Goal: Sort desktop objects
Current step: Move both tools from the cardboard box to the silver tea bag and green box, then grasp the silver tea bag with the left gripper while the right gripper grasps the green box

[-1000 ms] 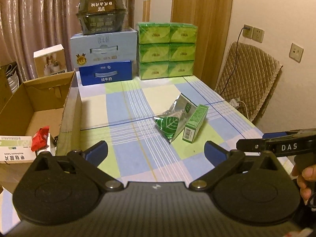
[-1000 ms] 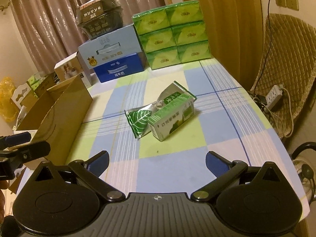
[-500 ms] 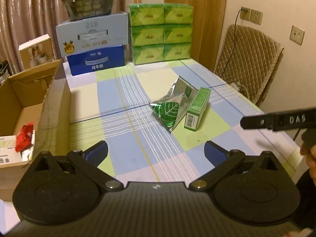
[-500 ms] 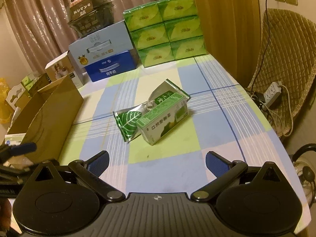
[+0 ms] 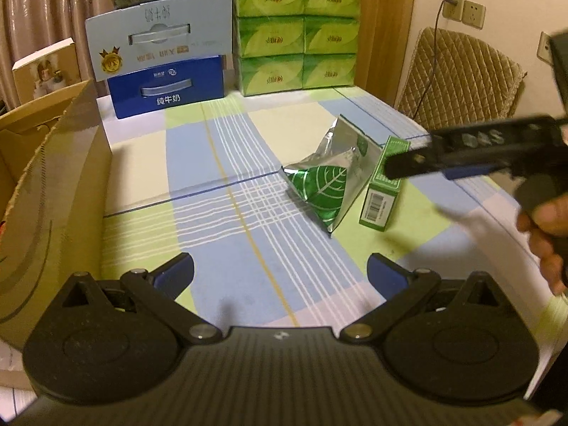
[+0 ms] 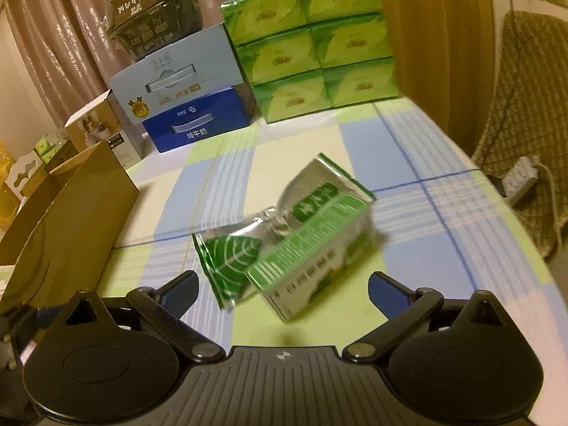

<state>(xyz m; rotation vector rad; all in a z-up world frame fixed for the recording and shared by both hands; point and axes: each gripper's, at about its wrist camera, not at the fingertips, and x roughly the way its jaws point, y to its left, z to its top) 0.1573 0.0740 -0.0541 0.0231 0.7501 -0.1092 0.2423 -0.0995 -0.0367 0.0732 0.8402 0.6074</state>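
My right gripper (image 6: pixel 282 289), jaws wide but just narrowing with nothing between them, has closed in on the green box (image 6: pixel 312 259) leaning against the foil pouch (image 6: pixel 230 259) mid-table, so a pick looks imminent, while my left gripper (image 5: pixel 280 271) hangs open, empty.

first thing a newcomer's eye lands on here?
Probably the crinkled silver foil pouch with a green leaf print mid-table on the checked tablecloth, touching a small green carton. Next, the stacked green tissue packs at the far edge. The open right gripper has just been narrowing slightly, with nothing between its jaws.
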